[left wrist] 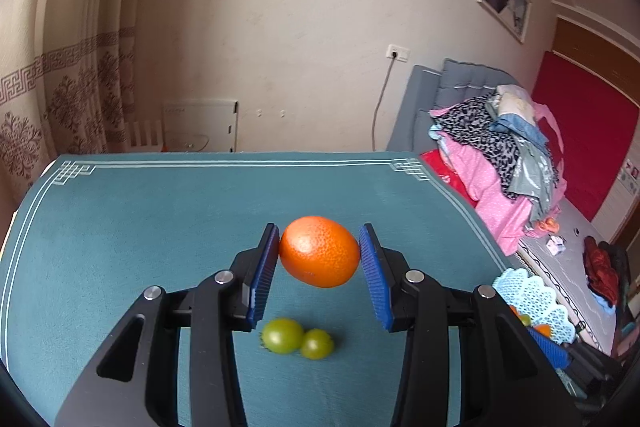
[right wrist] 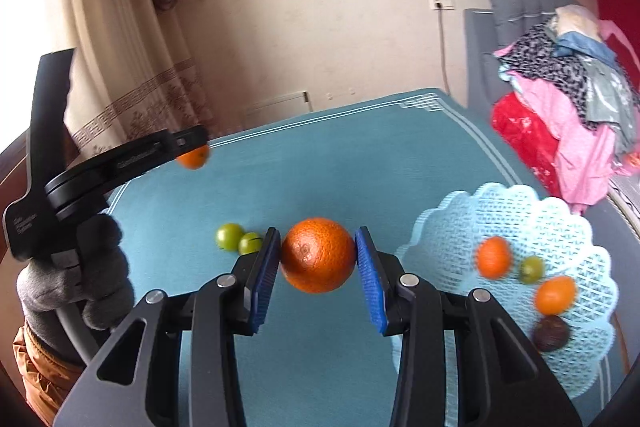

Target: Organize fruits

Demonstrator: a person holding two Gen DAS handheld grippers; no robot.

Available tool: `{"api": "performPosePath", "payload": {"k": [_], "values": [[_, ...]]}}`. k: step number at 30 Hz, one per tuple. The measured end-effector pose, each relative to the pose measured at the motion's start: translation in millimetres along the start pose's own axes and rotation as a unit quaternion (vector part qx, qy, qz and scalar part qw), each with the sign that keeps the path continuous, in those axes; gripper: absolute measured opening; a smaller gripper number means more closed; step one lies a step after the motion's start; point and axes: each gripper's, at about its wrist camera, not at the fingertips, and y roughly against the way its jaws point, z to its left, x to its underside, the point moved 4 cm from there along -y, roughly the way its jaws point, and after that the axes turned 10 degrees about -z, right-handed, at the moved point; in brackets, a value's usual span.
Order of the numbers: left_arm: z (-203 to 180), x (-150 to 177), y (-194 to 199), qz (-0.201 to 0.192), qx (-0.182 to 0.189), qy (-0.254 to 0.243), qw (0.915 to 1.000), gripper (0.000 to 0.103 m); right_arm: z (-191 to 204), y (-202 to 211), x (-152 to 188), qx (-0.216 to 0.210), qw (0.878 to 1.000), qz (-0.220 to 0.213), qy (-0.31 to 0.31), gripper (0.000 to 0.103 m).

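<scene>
An orange is pinched between the blue pads of the left gripper, clear of the teal tabletop; a second orange is pinched the same way in the right gripper. Each fruit is gripped across its widest part, the pads touching its two flanks, with the jaws spread only as far as the fruit demands.

Below and just behind the left jaws, two small green fruits are seen lying together on the cloth. To the right of the right jaws a pale blue lattice basket is set on the tabletop, already holding two oranges, a green fruit and a dark round one. To the left of those jaws the left gripper is shown in a gloved hand.

The oranges are judged firm, moderately heavy and round enough to roll; the pebbled rind should hold well against ribbed pads, though a hard squeeze could bruise it. A grip across the equator is judged soundest.

Open cloth is left ahead of both jaws. The basket's scalloped rim appears low and would probably need clearing from above; beyond it the tabletop edge falls toward a bed piled with clothes.
</scene>
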Motion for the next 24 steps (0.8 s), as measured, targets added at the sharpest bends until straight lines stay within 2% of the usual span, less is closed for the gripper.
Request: {"api": "performPosePath", "payload": {"k": [13,19,24], "values": [[-68.8,10.6,36.2,-0.013,0.06,-0.048,0.9969,0.043,-91.4,39.8,8.3,0.092,0.994,-0.01,-0.055,0.039],[-100.5,26.1,44.7,-0.004,0.084,-0.076,0.9936,0.043,-116.7,51.6,21.6,0.104,0.992,-0.006,-0.075,0.039],[-112.0,41.6,44.6,0.016,0.084,-0.084,0.9928,0.043,-134.4,51.3,28.7,0.103,0.99,0.001,-0.098,0.04]]}}
